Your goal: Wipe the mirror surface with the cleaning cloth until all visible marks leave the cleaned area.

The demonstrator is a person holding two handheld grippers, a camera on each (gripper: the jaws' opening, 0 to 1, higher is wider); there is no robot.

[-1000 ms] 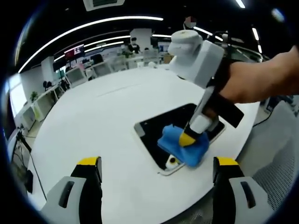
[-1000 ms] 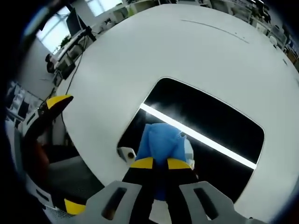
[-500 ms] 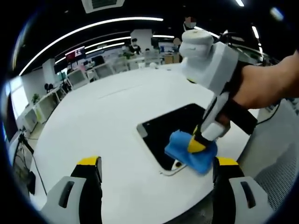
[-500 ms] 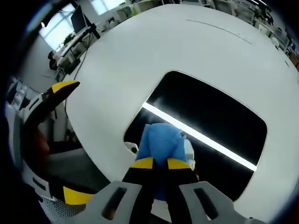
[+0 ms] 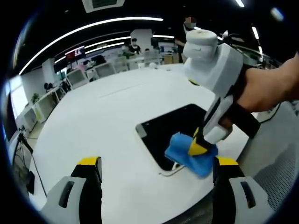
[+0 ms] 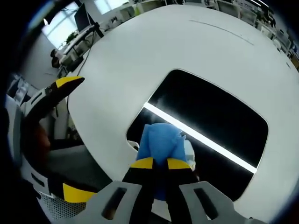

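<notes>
Mirror: mirror [image 6: 212, 119], a dark rounded-corner panel lying flat on the white table [image 6: 154, 56], near the table's edge; in the left gripper view the mirror [image 5: 175, 128] lies at centre right on the table [image 5: 93, 121]. Its glass reflects a bright ceiling light strip as a diagonal line.
Cloth: blue cleaning cloth [image 6: 161, 142] bunched up and pressed on the near corner of the mirror, covering that corner; in the left gripper view the cleaning cloth [image 5: 189, 151] sits at the mirror's corner closest to the table edge, partly overhanging the frame.
Right tongs: right tongs [image 6: 159, 163] with yellow-tipped black jaws drawn together, clamped on the cloth from above; in the left gripper view the right tongs [image 5: 198, 148] come down steeply onto the cloth, held by a person's hand [image 5: 266, 86].
Left tongs: left tongs [image 5: 156, 163] with jaws wide apart, holding nothing, hanging above the table's near edge, well apart from the mirror; in the right gripper view the left tongs [image 6: 49, 98] show at the left margin beyond the table edge.
Surroundings: open office with desks, monitors and long ceiling lights behind the table.
</notes>
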